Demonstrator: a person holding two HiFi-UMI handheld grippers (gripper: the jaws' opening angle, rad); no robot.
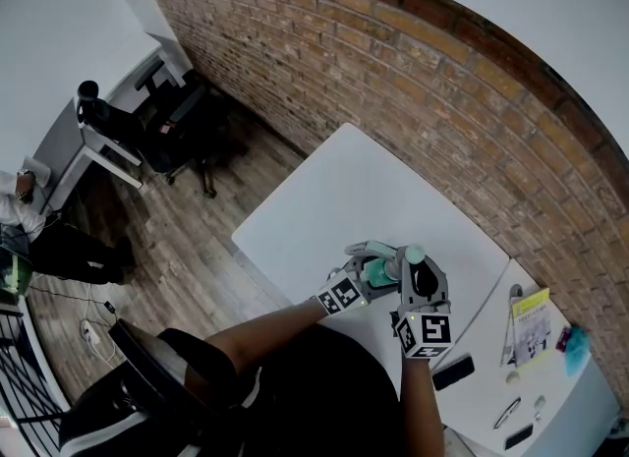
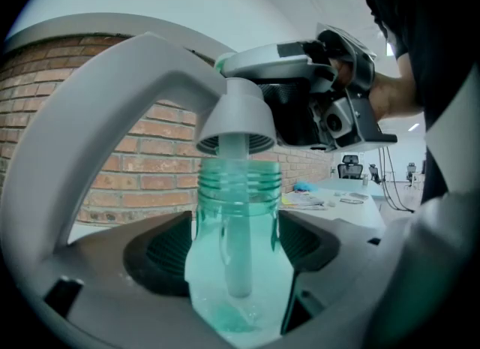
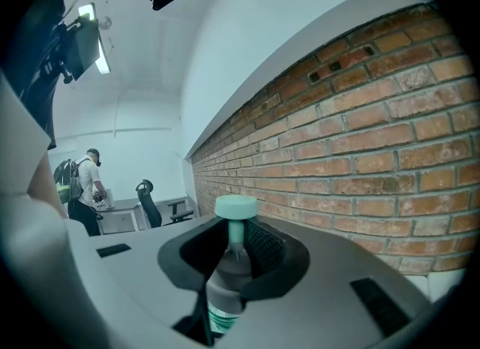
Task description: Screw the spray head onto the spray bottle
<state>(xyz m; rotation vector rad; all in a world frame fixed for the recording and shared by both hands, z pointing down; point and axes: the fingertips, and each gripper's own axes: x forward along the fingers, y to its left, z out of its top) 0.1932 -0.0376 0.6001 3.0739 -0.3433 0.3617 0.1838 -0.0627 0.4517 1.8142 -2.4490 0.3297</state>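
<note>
Ribbed black pads (image 2: 161,254) of the left gripper (image 2: 238,261) clamp the shoulder of the translucent teal spray bottle (image 2: 240,205), which is held over the smooth white table (image 1: 334,190) at five o'clock in the head view. Reaching in from two o'clock, the right gripper (image 3: 229,254) pinches the matte grey spray head (image 2: 244,115). Its ribbed, bell-shaped collar hangs just above the threaded neck, at the bottle's twelve o'clock, with the pale dip tube (image 2: 238,265) inside the bottle.

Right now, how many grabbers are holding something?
2. The left gripper clamps the spray bottle; the right gripper clamps the spray head above its neck.
</note>
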